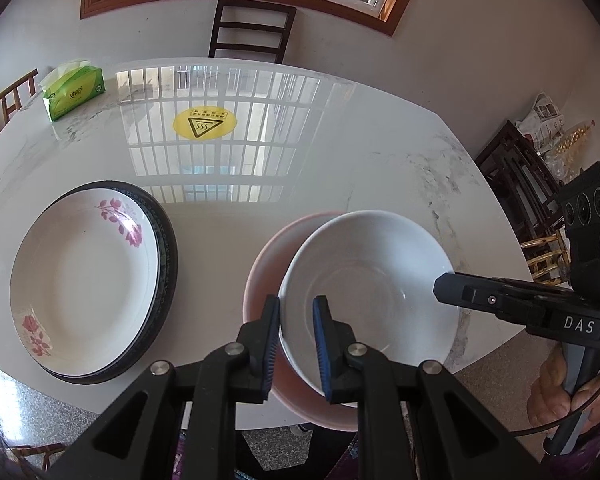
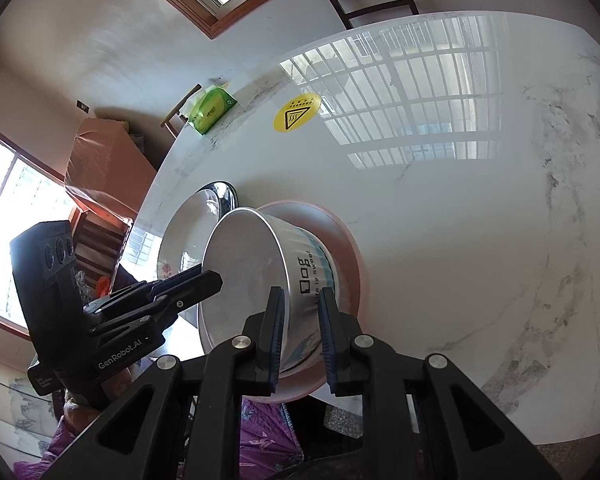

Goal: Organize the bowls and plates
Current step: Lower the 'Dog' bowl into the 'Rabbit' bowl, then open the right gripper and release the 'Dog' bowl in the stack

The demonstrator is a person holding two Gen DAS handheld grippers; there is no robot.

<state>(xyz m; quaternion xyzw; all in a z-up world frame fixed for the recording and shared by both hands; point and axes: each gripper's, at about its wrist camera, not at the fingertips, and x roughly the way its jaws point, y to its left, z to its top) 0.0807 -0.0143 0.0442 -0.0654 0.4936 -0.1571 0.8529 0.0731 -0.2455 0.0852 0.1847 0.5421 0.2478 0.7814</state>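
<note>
Marble table, glossy, under a barred window; tissue pack and yellow warning sticker on the far side. Left wrist view: left gripper nearly closed, its blue pads pinching the near rim of the white bowl, one pad outside, one inside. Bowl sits in a pink bowl at the near table edge. Flowered plate on a dark plate, off to the left, apart from the bowls; wide bare tabletop beyond. Right gripper enters level from the right, tip at the bowl's rim; hand on its grip. Right wrist view: right gripper narrowly parted astride the printed bowl wall; whether the pads press is unclear. Pink bowl beneath, overhanging the edge. Left gripper reaches in from the left.
</note>
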